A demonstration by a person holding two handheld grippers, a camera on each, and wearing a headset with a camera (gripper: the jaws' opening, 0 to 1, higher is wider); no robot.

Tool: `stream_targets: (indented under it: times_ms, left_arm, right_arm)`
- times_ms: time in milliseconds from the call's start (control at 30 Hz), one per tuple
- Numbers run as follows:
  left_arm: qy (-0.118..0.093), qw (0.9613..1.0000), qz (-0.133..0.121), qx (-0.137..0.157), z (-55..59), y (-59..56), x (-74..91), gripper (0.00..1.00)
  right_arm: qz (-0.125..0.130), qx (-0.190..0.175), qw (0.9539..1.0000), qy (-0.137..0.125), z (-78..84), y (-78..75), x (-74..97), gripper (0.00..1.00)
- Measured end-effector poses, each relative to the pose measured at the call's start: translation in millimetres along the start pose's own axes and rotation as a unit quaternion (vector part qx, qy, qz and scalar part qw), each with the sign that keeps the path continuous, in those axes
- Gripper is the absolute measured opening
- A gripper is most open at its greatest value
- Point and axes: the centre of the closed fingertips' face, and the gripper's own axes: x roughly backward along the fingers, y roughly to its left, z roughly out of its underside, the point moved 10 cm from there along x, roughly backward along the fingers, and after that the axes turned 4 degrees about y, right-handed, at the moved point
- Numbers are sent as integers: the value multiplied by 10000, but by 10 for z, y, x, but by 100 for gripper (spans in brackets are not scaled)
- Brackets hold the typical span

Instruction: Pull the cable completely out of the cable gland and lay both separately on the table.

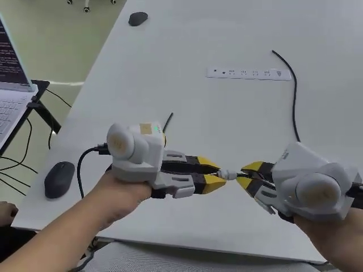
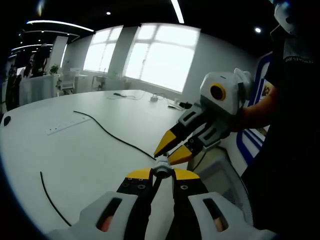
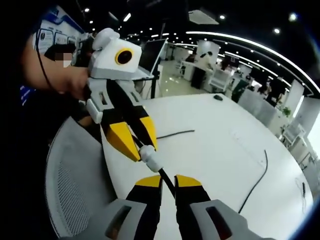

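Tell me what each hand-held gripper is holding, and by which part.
The left hand-held gripper pinches the white cable gland between its jaw tips; the right hand-held gripper clamps the black cable just beside the gland.

There's the white table [image 1: 187,45] stretching away, a white power strip [image 1: 244,73] lying toward its far side with a black cord [image 1: 294,102] trailing off it, a dark mouse [image 1: 59,178] sitting by the left edge, and a small dark lump [image 1: 138,18], possibly another mouse, far back.
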Motion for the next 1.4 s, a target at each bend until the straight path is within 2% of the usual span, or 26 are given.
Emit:
stream_targets:
  times_ms: [133, 333, 367, 433, 500, 667, 800, 967, 1100, 1333, 1367, 1400]
  left_arm:
    - [-30, 10000, -13, 55, -5, 5, -1, 15]
    - [-95, 9999, -77, -10, -17, 7, -7, 15]
    - [-100, 9999, -80, 4, -18, 8, -5, 15]
    - [-106, 9999, -83, -14, -23, 9, 0, 15]
    - [-136, 9999, -97, -31, -35, 12, 0, 15]
    - [-153, 9998, -91, -22, -47, 18, -9, 15]
    - [-181, 9998, -96, -36, -50, 24, 8, 15]
    - [-223, 9997, -95, 3, -59, 20, 34, 15]
    - [-220, 9997, -125, 13, -57, 19, 51, 15]
    - [-215, 9997, -133, 24, -55, 7, 72, 15]
    - [-213, 9997, -130, 47, -51, 5, 72, 15]
    - [-210, 9997, -128, 47, -46, 1, 71, 15]
  right_arm:
    - [28, -99, 9999, 1, 12, -3, -1, 4]
    - [49, -467, 9989, -41, 75, -80, 19, 3]
    - [44, -549, 9985, -47, 91, -93, 20, 3]
    - [-76, -1000, 9949, -122, 125, -108, 23, 3]
    - [-2, -919, 9957, -127, 150, -142, 42, 3]
    - [38, -1055, 9944, -102, 208, -174, 54, 2]
    - [108, -1291, 9915, -87, 297, -242, 72, 2]
    - [154, -1603, 9869, -48, 409, -304, 81, 2]
    - [256, -1948, 9805, 53, 538, -366, 65, 1]
    - [408, -2513, 9668, 235, 808, -429, 42, 1]
    - [423, -2530, 9662, 250, 830, -433, 43, 1]
    - [457, -2657, 9625, 301, 875, -424, 51, 0]
